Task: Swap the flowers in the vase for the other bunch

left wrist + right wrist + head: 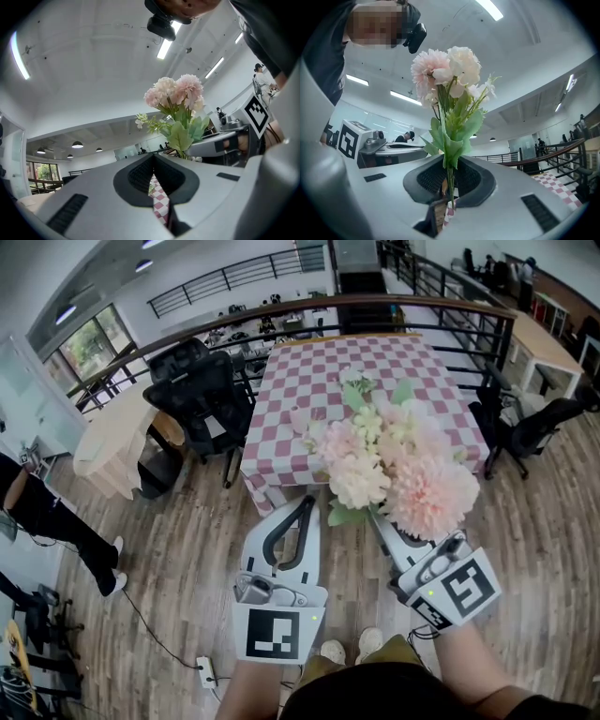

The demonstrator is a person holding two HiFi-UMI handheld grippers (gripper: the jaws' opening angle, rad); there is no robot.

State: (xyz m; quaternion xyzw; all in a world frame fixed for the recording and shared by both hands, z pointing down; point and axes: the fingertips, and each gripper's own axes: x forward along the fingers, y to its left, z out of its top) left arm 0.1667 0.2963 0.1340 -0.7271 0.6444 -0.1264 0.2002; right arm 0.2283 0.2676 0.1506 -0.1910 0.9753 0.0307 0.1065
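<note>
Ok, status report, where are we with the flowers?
Left tongs shut, empty. Right tongs shut on pink-and-cream artificial flower bunch, by the stems, blooms up. No vase in view; pink-and-white checked table ahead.

Ahead: checkered table point(375, 371), near edge masked by bunch point(394, 465) clamped in R gripper point(382, 521). L gripper point(306, 507) just beside, narrow gap btwn. Black chairs point(202, 395) just beside table's L side, one more chair point(530, 427) near R side. Railing point(281, 310) behind. Bare wood floor point(187, 549) at L; power strip point(203, 671) w/ cable point(155, 629) there.
</note>
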